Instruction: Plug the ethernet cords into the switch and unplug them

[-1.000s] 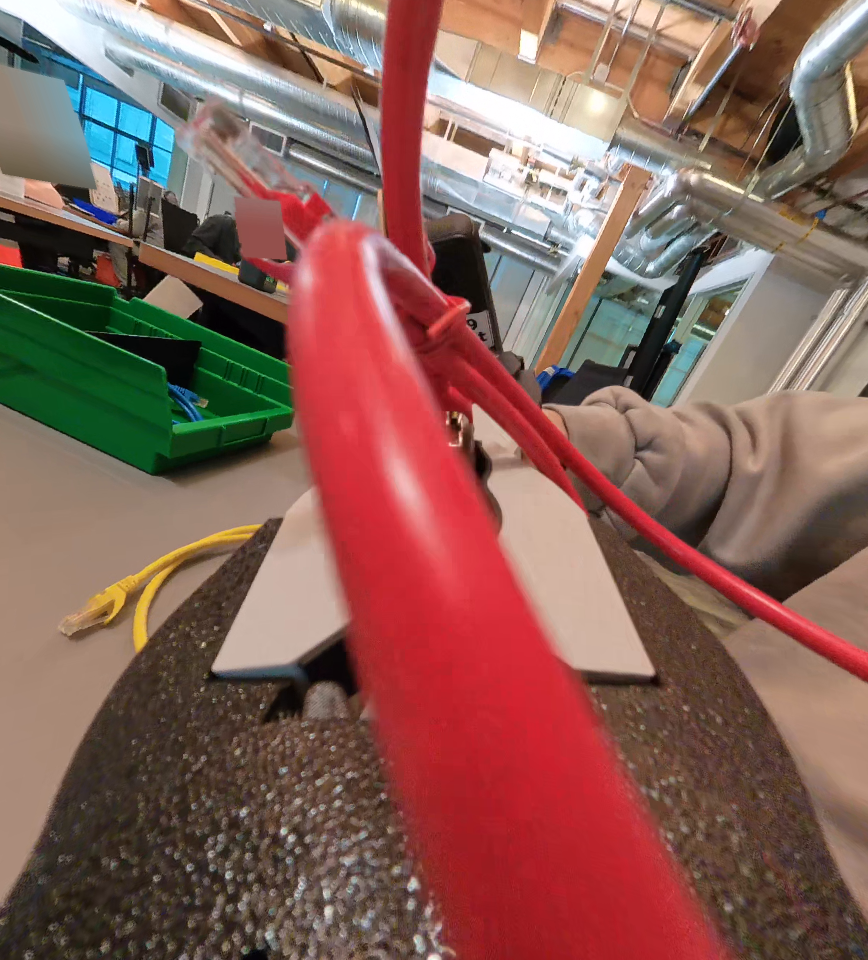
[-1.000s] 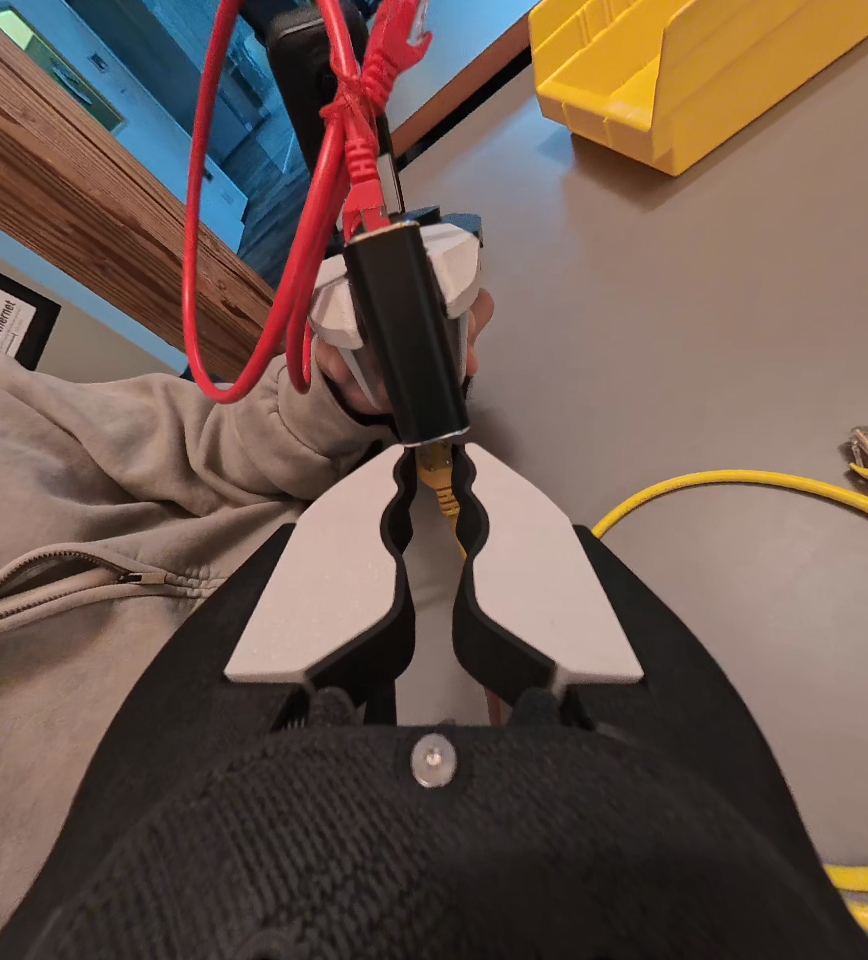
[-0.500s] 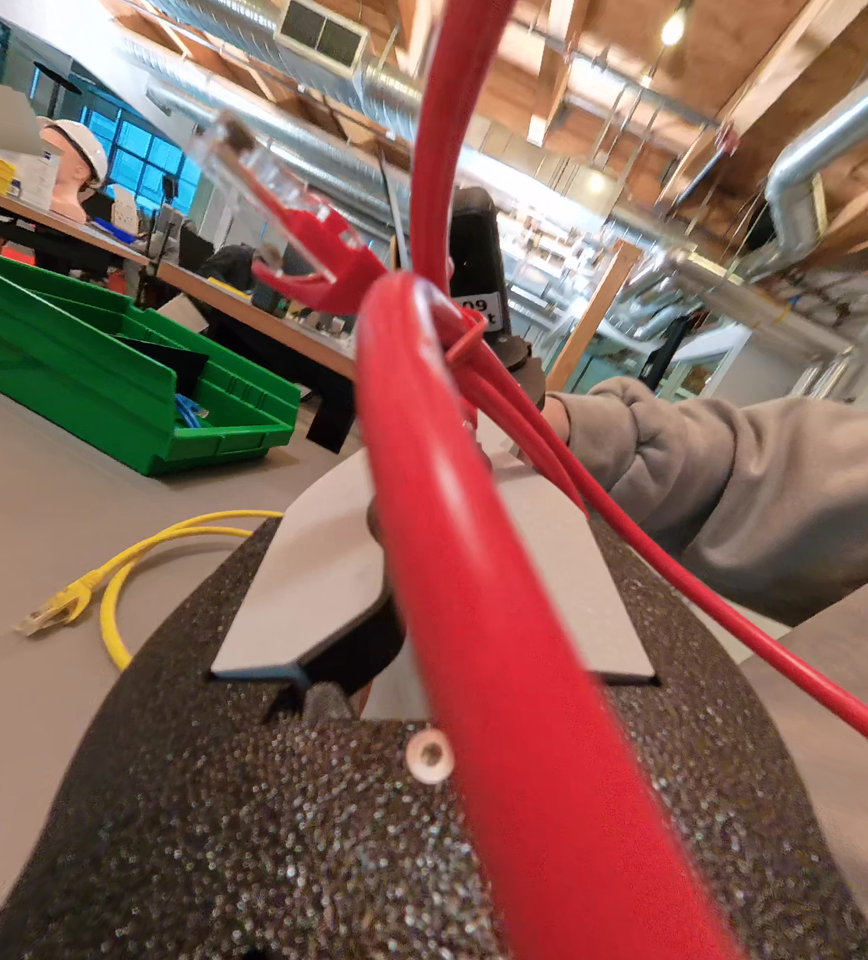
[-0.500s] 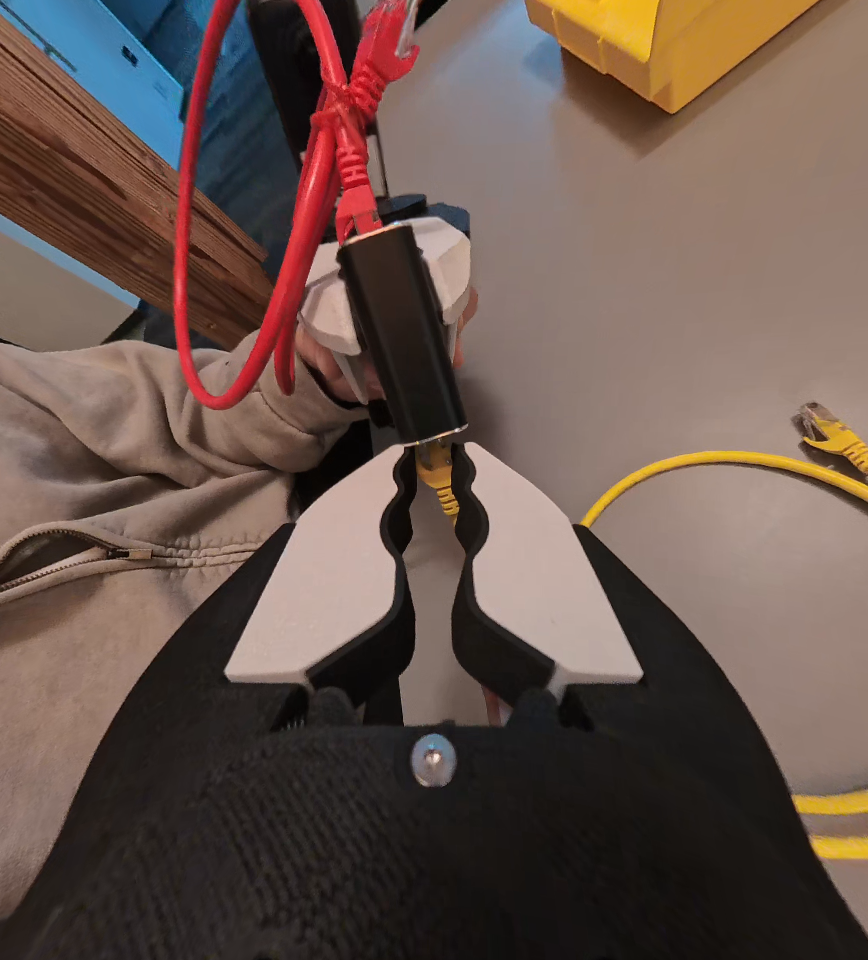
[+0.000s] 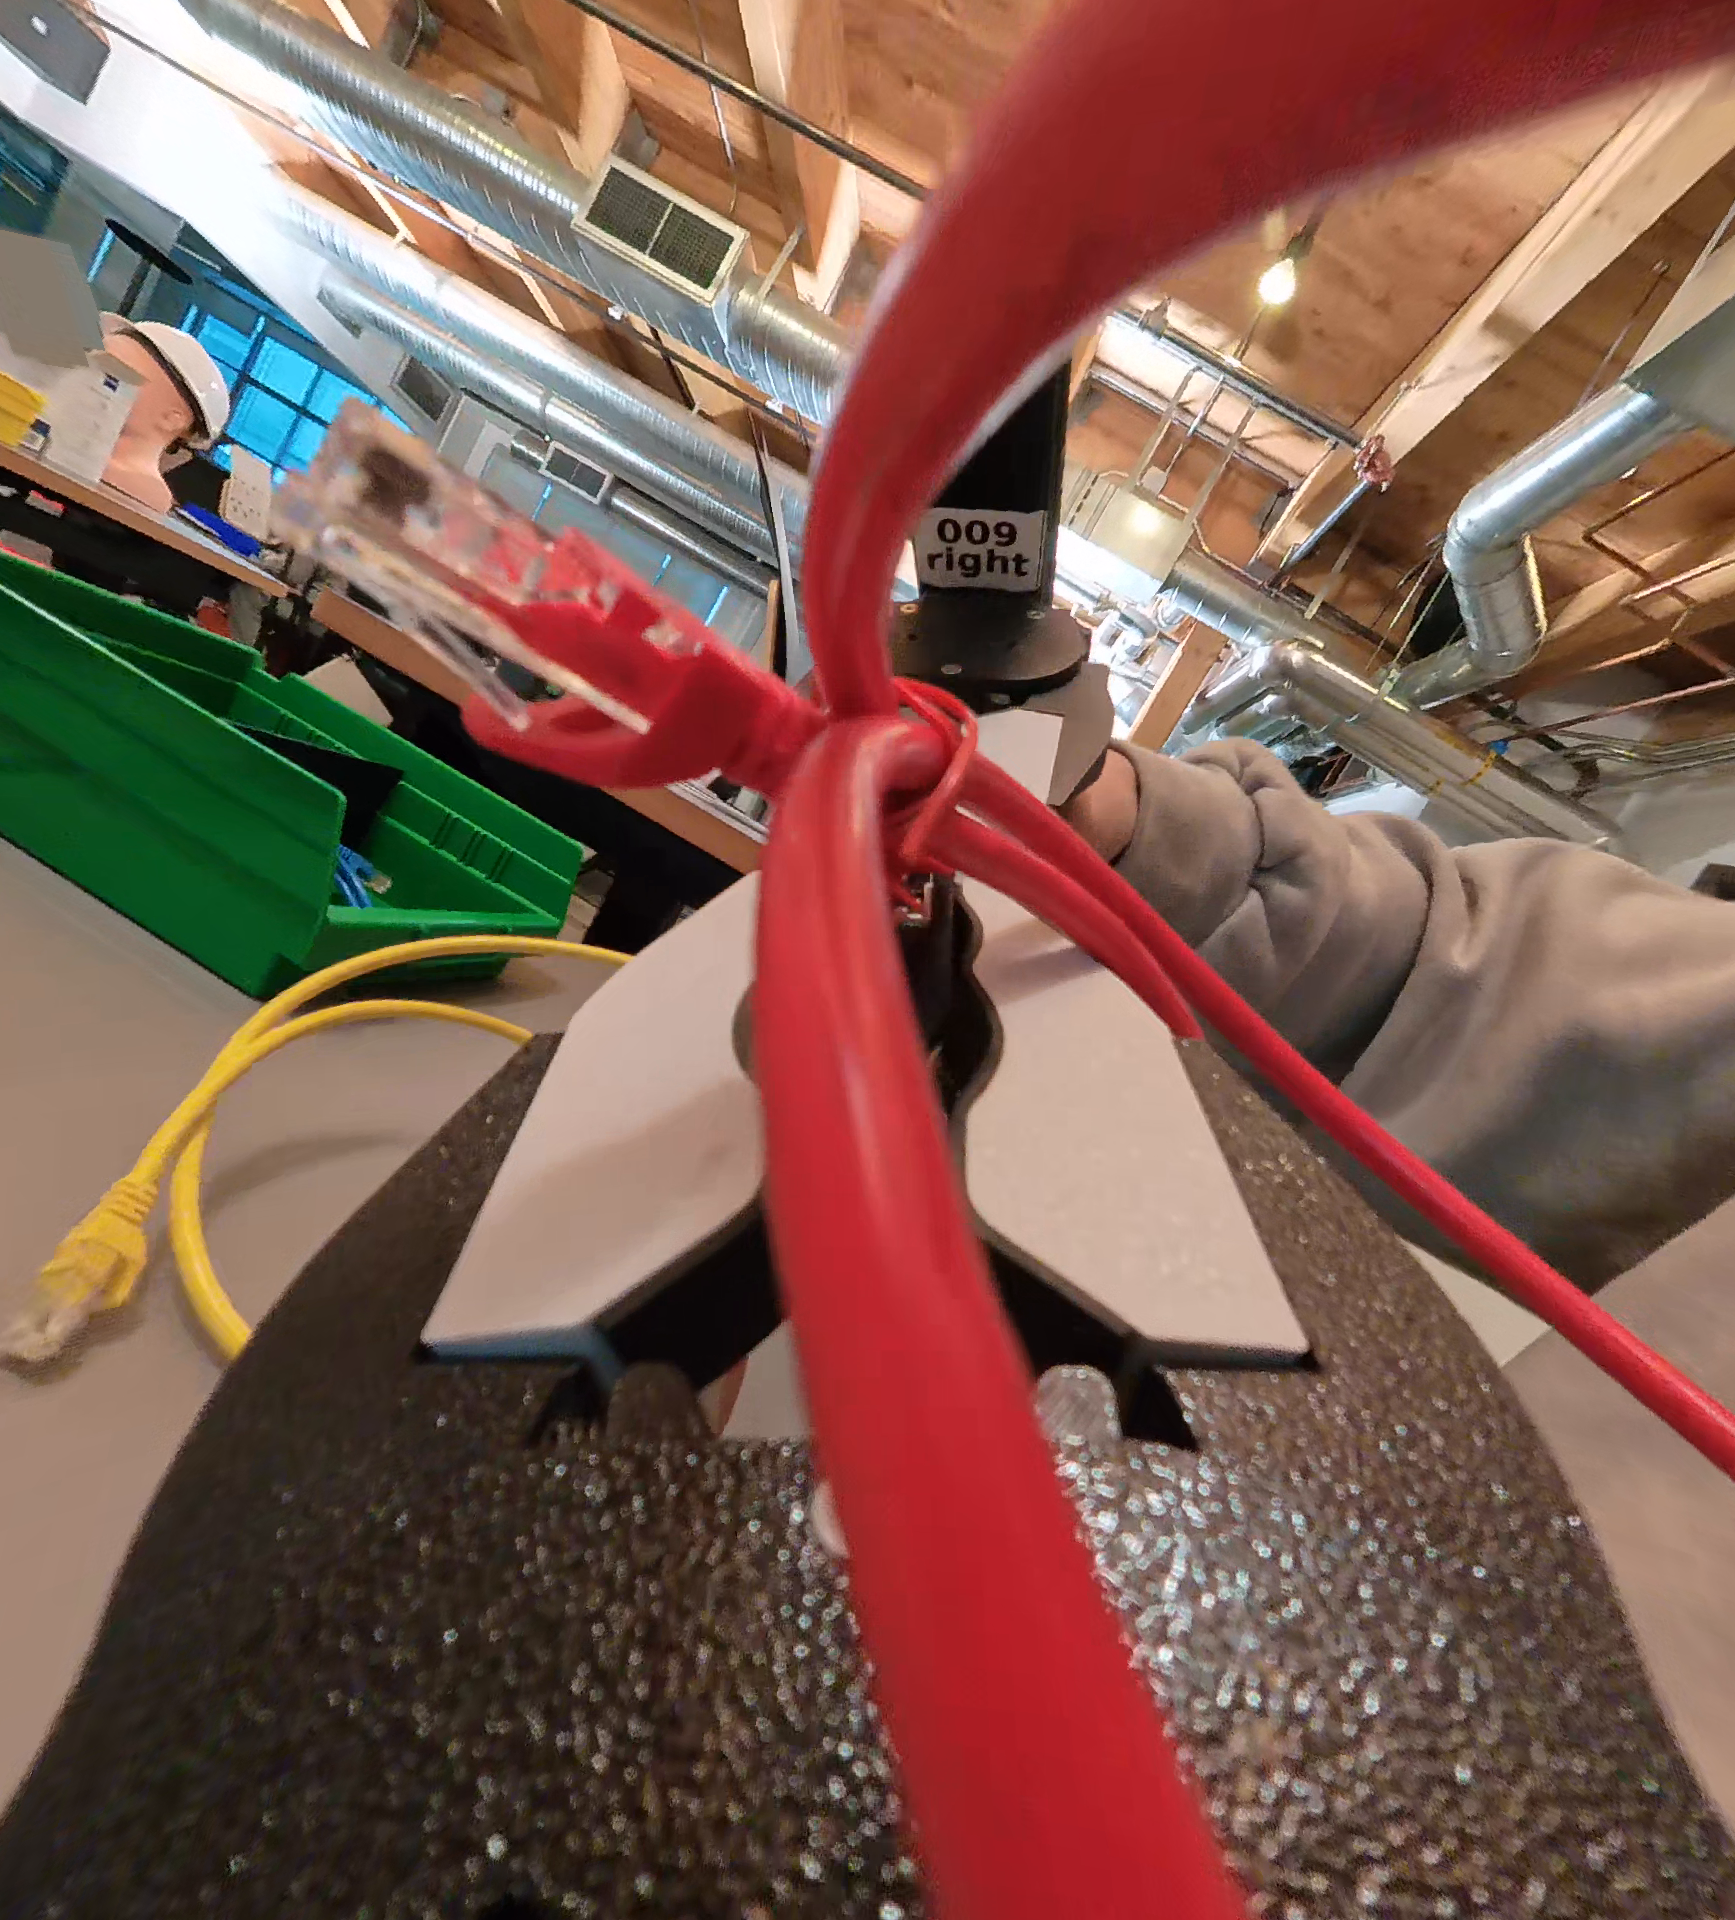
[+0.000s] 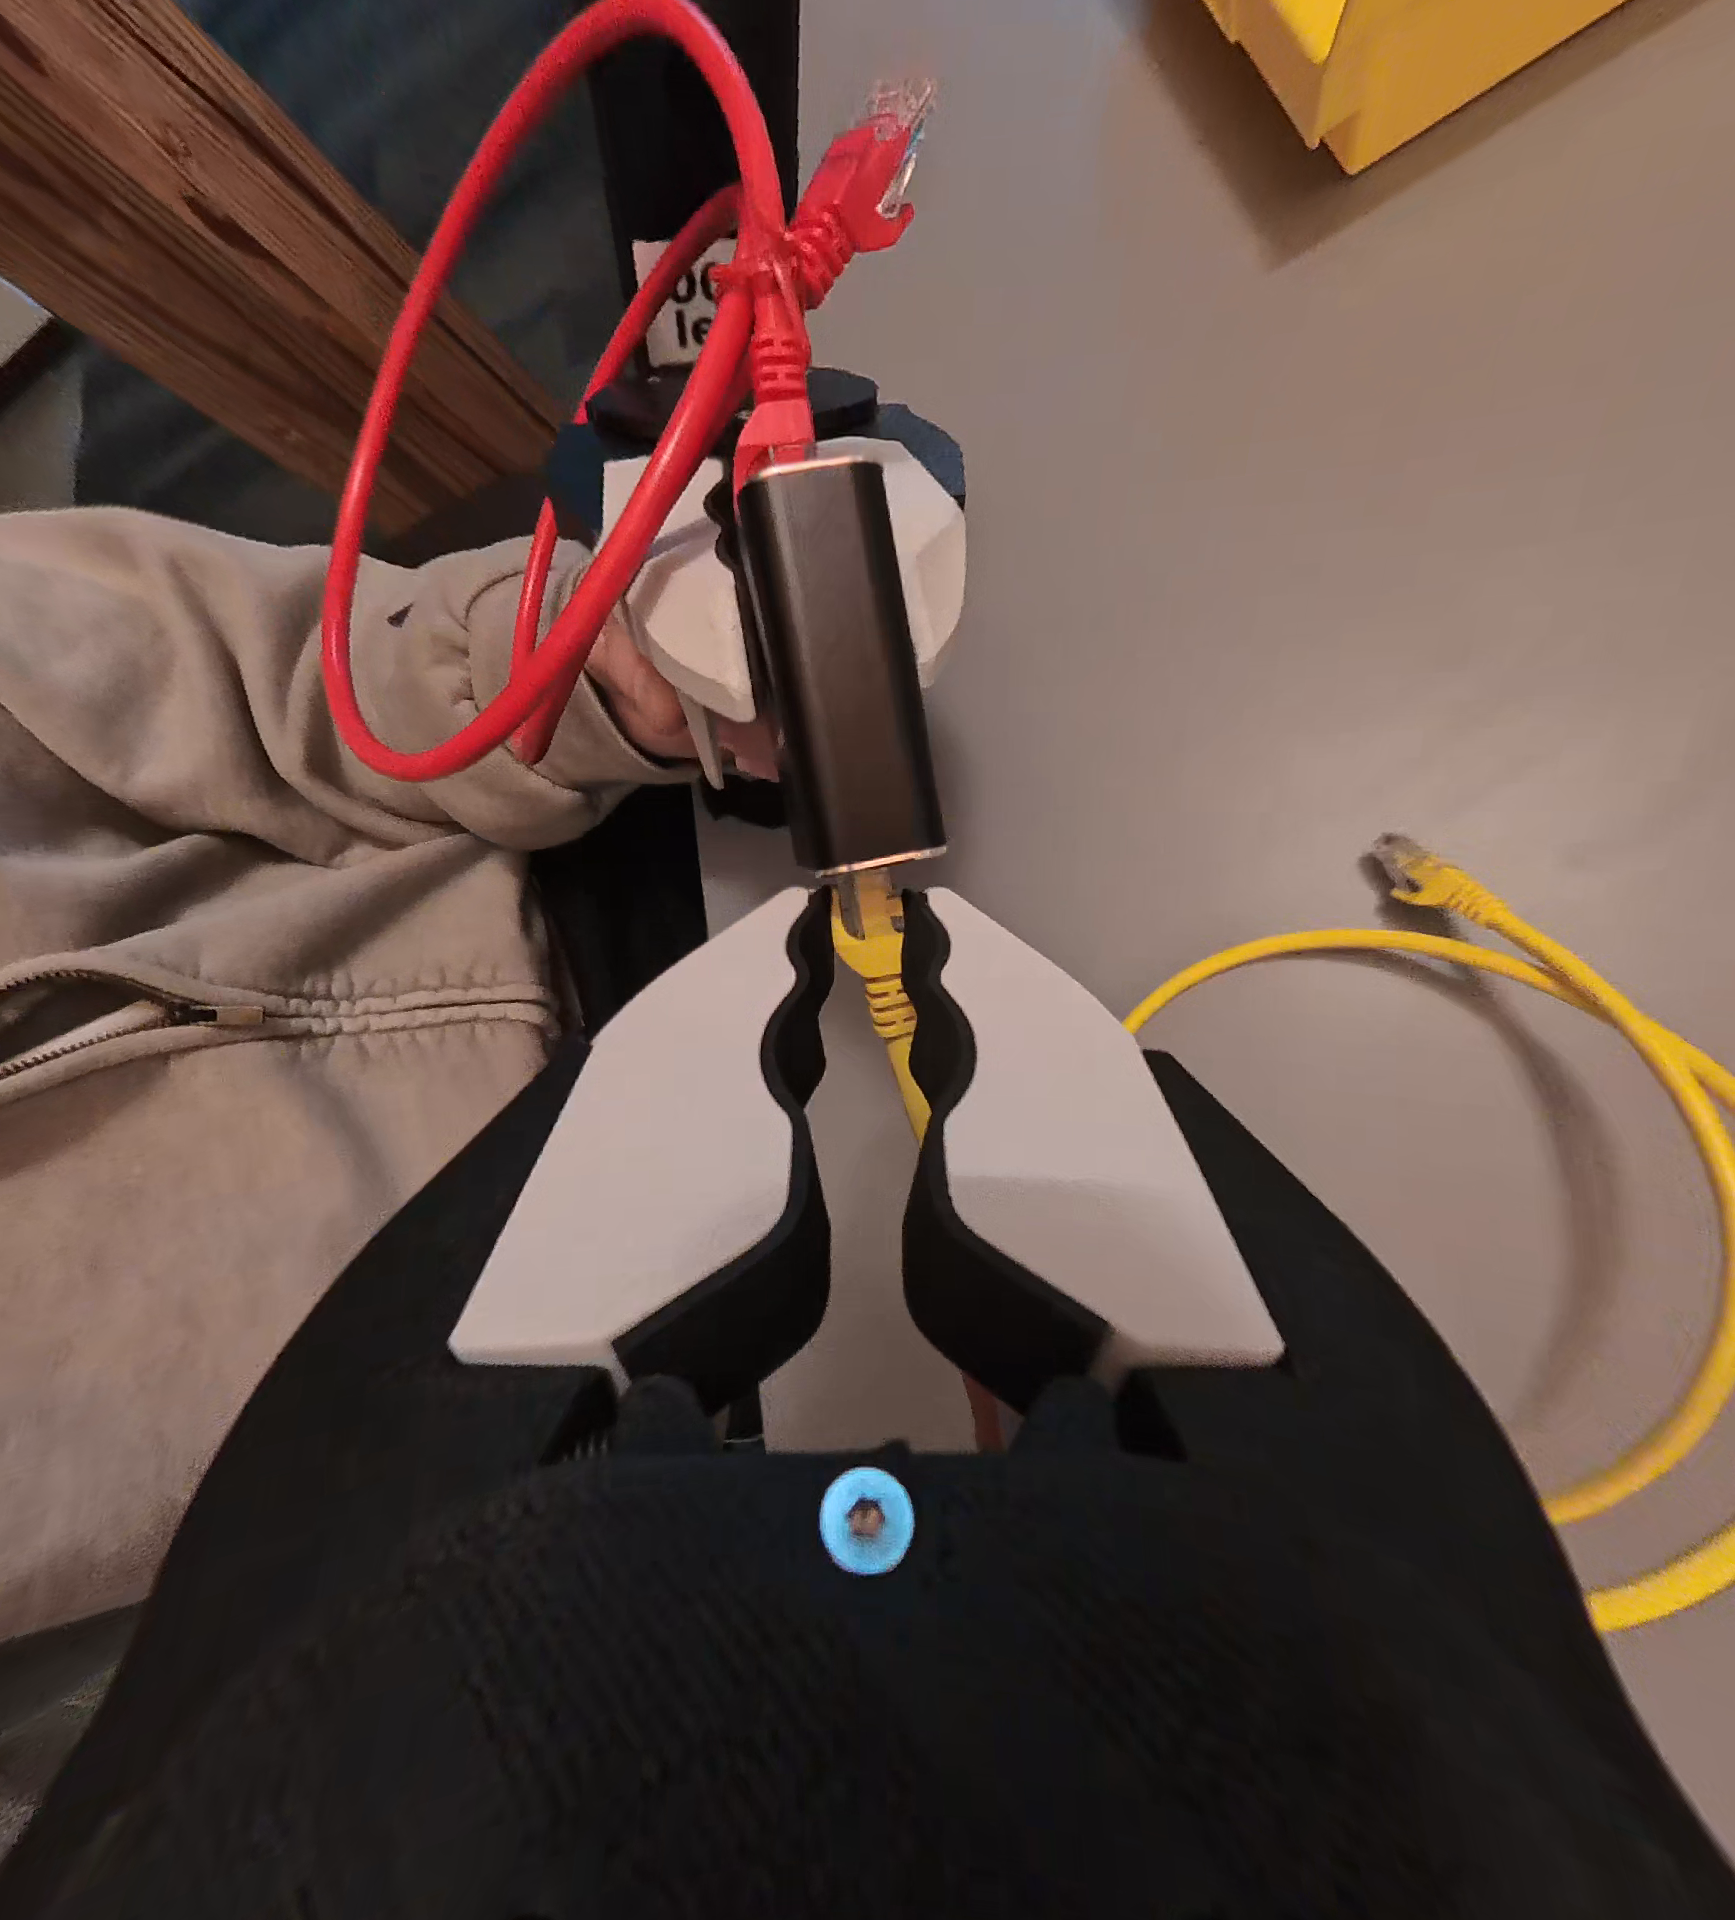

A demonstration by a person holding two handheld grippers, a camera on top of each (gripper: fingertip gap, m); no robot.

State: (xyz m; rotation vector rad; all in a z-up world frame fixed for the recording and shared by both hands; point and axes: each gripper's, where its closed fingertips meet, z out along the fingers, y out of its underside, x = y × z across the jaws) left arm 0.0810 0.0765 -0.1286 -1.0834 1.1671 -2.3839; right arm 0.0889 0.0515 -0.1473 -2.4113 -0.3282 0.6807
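The black switch (image 6: pixel 837 665) is held off the table (image 6: pixel 1362 520) between the white fingers (image 6: pixel 936 561) of my left gripper (image 5: pixel 930 935), which is shut on it. A red cord (image 6: pixel 375 582) is plugged into its far end. The cord's free red plug (image 5: pixel 489 613) sticks out from a tied loop that crosses the left wrist view and hides the switch there. My right gripper (image 6: pixel 868 920) is shut on the yellow plug (image 6: pixel 868 935), which sits in the switch's near port. The yellow cord (image 6: pixel 1673 1091) loops over the table to its loose plug (image 6: pixel 1414 878).
A green bin (image 5: pixel 167 748) stands at the back left of the left wrist view. A yellow bin (image 6: pixel 1414 83) sits at the top right of the right wrist view. A person's grey sleeve (image 6: pixel 167 831) and a wooden beam (image 6: pixel 167 208) lie to the left. The grippers are tip to tip, or close to it.
Both grippers have tilted and shifted together. The red loop has swung nearer the left camera. The yellow plug stays at the switch's near end, and both grips are unchanged.
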